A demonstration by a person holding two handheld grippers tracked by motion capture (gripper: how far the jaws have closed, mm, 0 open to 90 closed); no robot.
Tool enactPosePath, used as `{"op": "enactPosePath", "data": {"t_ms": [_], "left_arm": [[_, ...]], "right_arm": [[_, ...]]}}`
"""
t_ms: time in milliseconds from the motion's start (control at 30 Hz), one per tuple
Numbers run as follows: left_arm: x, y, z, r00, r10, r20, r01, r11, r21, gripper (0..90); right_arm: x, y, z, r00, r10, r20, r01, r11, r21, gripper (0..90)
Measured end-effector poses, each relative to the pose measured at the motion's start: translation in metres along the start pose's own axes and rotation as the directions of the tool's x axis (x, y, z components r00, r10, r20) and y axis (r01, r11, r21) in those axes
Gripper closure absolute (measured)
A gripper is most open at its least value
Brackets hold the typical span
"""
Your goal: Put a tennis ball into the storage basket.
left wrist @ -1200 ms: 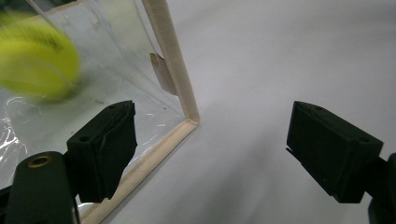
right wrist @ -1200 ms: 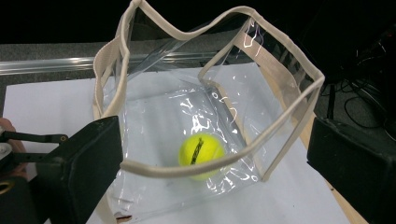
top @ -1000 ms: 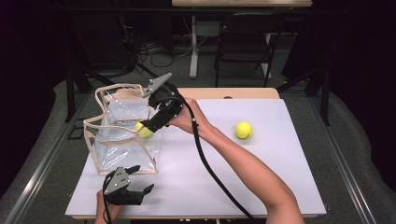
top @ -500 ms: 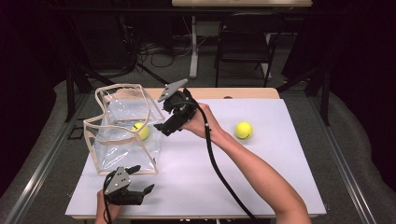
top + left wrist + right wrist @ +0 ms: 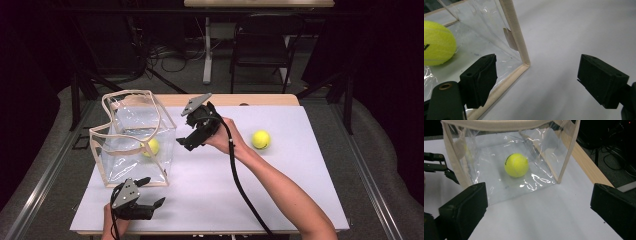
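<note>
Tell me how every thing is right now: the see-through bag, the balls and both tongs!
Clear plastic bag: upright, top open, one ball inside.
Tennis ball in the bag: resting on the bag's floor.
Other tennis ball: loose on the table, untouched.
Left tongs: open, empty, beside the bag's corner.
Right tongs: open, empty, outside the bag.

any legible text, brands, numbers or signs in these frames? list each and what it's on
No text reads in full.
Tennis ball in the clear bag: a black printed mark at its upper left, too small and curved away to read.
Same ball in the left gripper view: a black stroke at the frame edge, cut off, unreadable.
Tennis ball on the table: no marking can be made out.
Clear bag, both grippers: no lettering visible.
</note>
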State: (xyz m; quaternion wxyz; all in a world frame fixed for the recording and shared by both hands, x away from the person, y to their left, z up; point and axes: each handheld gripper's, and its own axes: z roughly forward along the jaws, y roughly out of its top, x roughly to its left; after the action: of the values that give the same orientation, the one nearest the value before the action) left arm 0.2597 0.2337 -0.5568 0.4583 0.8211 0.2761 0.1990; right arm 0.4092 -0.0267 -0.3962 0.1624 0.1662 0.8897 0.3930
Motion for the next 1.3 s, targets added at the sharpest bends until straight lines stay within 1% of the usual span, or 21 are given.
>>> {"op": "enactPosePath", "data": {"t_ms": [167,400,733,1033,1100,1300], "left_arm": [[0.000,0.000,0.000,1.0000,-0.001,0.000,0.001,1.0000,-0.001,16.0],[0.000,0.000,-0.001,1.0000,0.000,0.000,0.000,1.0000,-0.002,16.0],[0.000,0.000,-0.001,1.0000,0.000,-0.001,0.000,1.0000,-0.003,16.0],[0.001,-0.001,-0.001,1.0000,-0.002,-0.001,0.002,1.0000,-0.004,16.0],[0.001,-0.002,-0.002,1.0000,-0.009,-0.002,0.009,0.9999,-0.006,16.0],[0.002,-0.003,-0.003,1.0000,-0.005,-0.003,0.005,1.0000,-0.002,16.0]], "right_arm": [[-0.002,-0.012,0.000,0.9998,0.018,0.003,-0.018,1.000,-0.002,0.6],[-0.004,-0.028,0.000,0.9996,0.028,0.008,-0.028,1.000,0.007,0.7],[-0.006,-0.051,-0.001,0.9980,0.061,0.017,-0.062,0.998,0.030,0.6],[-0.004,-0.068,-0.001,0.9974,0.067,0.025,-0.069,0.997,0.046,0.8],[-0.004,-0.072,-0.002,0.9969,0.073,0.028,-0.074,0.996,0.047,0.8],[-0.003,-0.083,-0.003,0.9961,0.081,0.035,-0.083,0.995,0.059,0.9]]}}
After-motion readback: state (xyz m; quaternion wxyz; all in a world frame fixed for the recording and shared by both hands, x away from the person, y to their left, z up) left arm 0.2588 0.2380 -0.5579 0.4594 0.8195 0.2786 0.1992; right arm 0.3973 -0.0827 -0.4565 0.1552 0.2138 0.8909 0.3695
